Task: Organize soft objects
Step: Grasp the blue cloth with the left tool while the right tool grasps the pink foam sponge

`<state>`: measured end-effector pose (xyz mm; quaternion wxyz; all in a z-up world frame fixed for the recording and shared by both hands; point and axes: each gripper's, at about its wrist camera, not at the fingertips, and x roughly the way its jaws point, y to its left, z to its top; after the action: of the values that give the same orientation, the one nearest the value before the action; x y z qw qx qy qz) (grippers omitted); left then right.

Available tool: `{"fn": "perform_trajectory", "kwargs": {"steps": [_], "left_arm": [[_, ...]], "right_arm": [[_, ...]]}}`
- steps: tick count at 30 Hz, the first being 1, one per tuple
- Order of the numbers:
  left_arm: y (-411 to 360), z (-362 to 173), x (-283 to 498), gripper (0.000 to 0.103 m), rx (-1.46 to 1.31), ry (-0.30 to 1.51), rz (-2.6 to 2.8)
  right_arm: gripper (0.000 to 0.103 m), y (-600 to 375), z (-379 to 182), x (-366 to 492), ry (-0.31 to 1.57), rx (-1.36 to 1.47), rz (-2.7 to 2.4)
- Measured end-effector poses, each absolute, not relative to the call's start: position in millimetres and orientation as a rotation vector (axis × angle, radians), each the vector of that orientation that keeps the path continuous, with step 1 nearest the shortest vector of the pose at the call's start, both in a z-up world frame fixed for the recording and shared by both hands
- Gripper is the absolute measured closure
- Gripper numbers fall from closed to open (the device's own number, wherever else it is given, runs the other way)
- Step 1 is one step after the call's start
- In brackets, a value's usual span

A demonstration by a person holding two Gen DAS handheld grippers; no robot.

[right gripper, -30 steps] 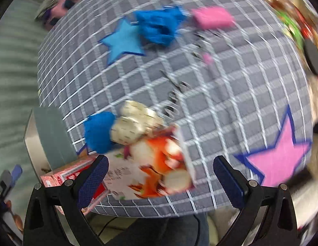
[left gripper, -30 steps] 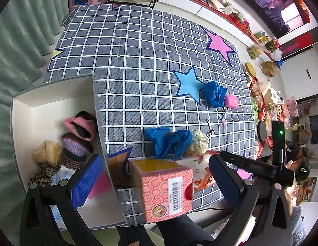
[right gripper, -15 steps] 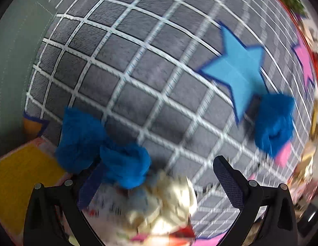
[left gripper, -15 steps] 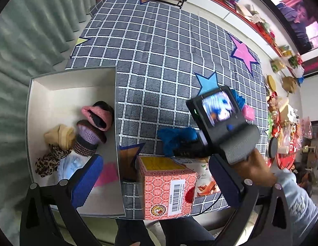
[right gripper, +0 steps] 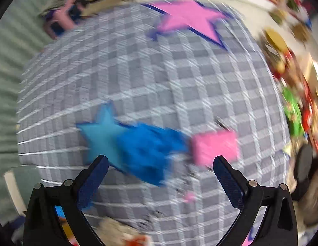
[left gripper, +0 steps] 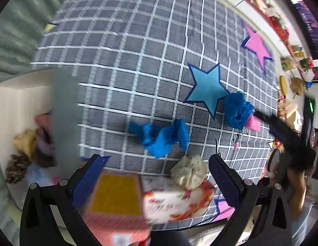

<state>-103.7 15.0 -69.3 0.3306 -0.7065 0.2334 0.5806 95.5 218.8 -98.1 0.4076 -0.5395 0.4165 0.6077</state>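
Note:
A crumpled blue cloth (left gripper: 163, 135) lies on the grey checked tablecloth (left gripper: 138, 61) just ahead of my open, empty left gripper (left gripper: 154, 176). A cream dotted soft thing (left gripper: 188, 171) rests by the right finger. A second blue cloth (left gripper: 238, 110) lies by the blue star beside a pink block (left gripper: 253, 123). In the blurred right wrist view that blue cloth (right gripper: 146, 149) and the pink block (right gripper: 214, 146) lie just beyond my open, empty right gripper (right gripper: 161, 176). A white box (left gripper: 17, 110) at left holds several soft items (left gripper: 27, 141).
A red carton with a yellow top (left gripper: 115, 203) and a printed packet (left gripper: 175, 205) lie at the near table edge under my left gripper. A green curtain (left gripper: 13, 30) hangs at left. Cluttered goods (right gripper: 292, 94) crowd the right side.
My right gripper has swung from the near blue cloth to the far blue cloth and pink block. My left gripper has moved forward and lower over the carton, toward the near blue cloth.

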Motion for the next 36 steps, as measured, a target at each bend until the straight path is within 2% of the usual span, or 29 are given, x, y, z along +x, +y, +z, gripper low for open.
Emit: {"fn": "perform_trajectory", "kwargs": {"steps": [7,11,14,17,21,26,30,32,33,34,35,36], "left_arm": [[39.5,-124.2,-84.7,0.000,-1.981,0.691,1.561],[48.3,-142.1,-78.2,0.000,-1.972,0.718,1.608],[51.3,-161.7,-74.3,0.000,-1.999,0.742,1.630],[52.7,-179.0,-68.8,0.000,-2.011,0.788,1.634],[50.5,-197.7,-59.3,0.000,-2.025,0.855,1.612],[34.2,-208.1,-60.3,0.000,-2.122,0.724,1.600],[43.7,-212.4,-69.1,0.000,-2.168,0.756,1.541],[61.9,-210.8,-72.3,0.004,-2.138,0.784,1.525],[66.2,-206.4,-68.8,0.012,-2.090,0.800,1.536],[72.6,-203.8,-65.1,0.023,-2.051,0.816,1.541],[78.3,-198.8,-60.1,0.030,-2.000,0.839,1.544],[83.3,-194.1,-54.7,0.048,-1.947,0.865,1.536]], "right_arm": [[0.000,229.7,-131.9,171.1,1.136,-1.381,1.385],[0.000,236.0,-144.0,167.4,1.143,-1.410,1.438],[0.000,241.9,-159.5,154.0,1.048,-1.483,1.474],[0.000,249.3,-179.3,153.1,1.069,-1.509,1.451],[0.000,250.0,-179.5,151.2,1.037,-1.501,1.473],[0.000,250.6,-176.6,155.6,1.021,-1.480,1.486],[0.000,245.7,-178.1,151.9,1.037,-1.524,1.467],[0.005,254.3,-184.5,144.6,1.033,-1.545,1.465],[0.009,253.9,-184.3,143.3,1.024,-1.544,1.474],[0.019,251.6,-180.3,142.9,1.013,-1.540,1.485],[0.033,250.2,-175.6,143.0,1.005,-1.533,1.494],[0.032,250.4,-169.9,144.7,1.009,-1.524,1.499]]}}
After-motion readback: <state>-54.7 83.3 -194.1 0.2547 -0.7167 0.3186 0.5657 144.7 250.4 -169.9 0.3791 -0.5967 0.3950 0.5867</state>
